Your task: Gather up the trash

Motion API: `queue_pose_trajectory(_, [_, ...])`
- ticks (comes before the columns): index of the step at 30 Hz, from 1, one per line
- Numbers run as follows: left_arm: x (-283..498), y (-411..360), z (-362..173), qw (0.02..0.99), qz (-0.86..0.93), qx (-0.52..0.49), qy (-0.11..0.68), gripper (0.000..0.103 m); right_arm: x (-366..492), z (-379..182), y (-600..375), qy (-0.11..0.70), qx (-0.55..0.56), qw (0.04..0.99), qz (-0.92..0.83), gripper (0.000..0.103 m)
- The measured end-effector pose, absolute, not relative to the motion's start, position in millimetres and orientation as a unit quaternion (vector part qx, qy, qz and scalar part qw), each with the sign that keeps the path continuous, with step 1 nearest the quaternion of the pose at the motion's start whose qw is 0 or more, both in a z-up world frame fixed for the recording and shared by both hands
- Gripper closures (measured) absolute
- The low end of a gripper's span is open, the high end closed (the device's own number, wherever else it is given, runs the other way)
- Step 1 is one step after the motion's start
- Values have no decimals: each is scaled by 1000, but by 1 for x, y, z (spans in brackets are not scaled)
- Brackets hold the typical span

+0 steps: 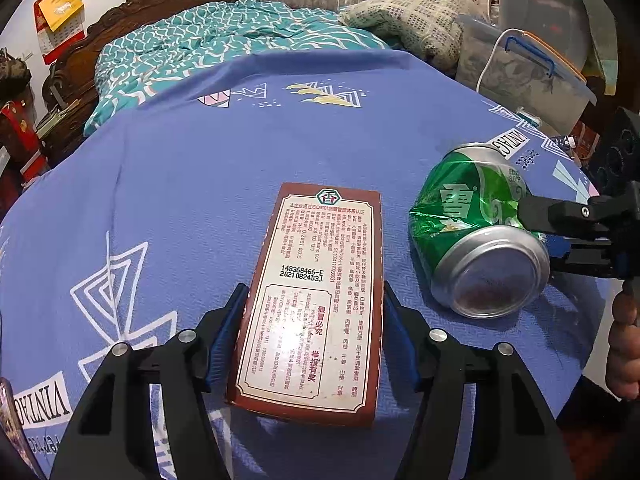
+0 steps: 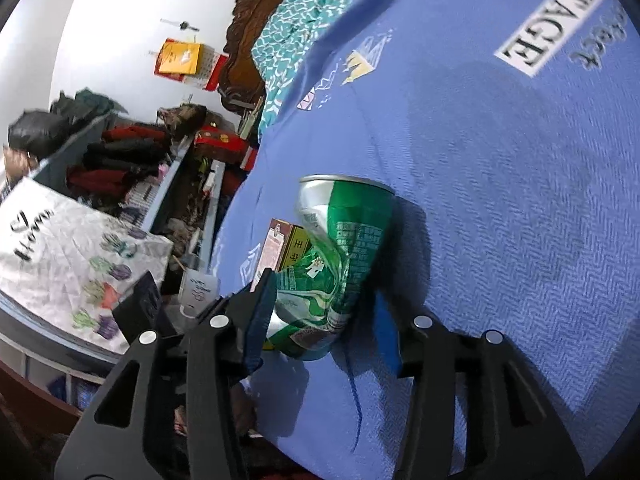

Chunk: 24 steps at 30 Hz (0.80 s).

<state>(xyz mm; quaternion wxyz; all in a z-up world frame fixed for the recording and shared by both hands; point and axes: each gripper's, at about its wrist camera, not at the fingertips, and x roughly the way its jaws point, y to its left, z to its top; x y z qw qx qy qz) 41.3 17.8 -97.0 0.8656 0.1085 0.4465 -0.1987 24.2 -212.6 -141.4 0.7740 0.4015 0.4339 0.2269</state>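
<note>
Dented green aluminium can (image 1: 476, 228) on its side – right claw (image 2: 328, 316) loose around it, left claw (image 1: 310, 336) clamping flat brown printed box (image 1: 316, 292), blue bedsheet (image 1: 200, 200).

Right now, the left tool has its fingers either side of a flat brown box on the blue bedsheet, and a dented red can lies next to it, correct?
Nearly. The can is green, not red, as the left wrist view shows. The rest holds: the left tool straddles the flat brown box on the blue bedsheet.

- Bright, even indoor light; glare on box label (image 1: 298, 332).
- Soft shadow beside can (image 2: 340, 264).
- Strong fisheye bending, dark vignetted corners.
- Right wrist view motion-blurred.
</note>
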Motion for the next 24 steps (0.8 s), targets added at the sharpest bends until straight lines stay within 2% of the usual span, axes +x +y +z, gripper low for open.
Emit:
queue_pose_trajectory(5, [42, 18, -97, 865, -200, 107, 447, 43, 28, -142, -213, 437, 401, 771, 231, 55])
queue_pose_trajectory(12, [43, 18, -96, 865, -202, 105, 447, 44, 33, -136, -197, 445, 365, 783, 237, 83])
queue_pose_trajectory(18, [44, 22, -95, 865, -206, 94, 448, 44, 29, -128, -198, 435, 355, 792, 240, 88])
queue_pose_trajectory(24, [45, 26, -93, 867, -207, 82, 446, 45, 22, -116, -219, 408, 362, 808, 224, 89])
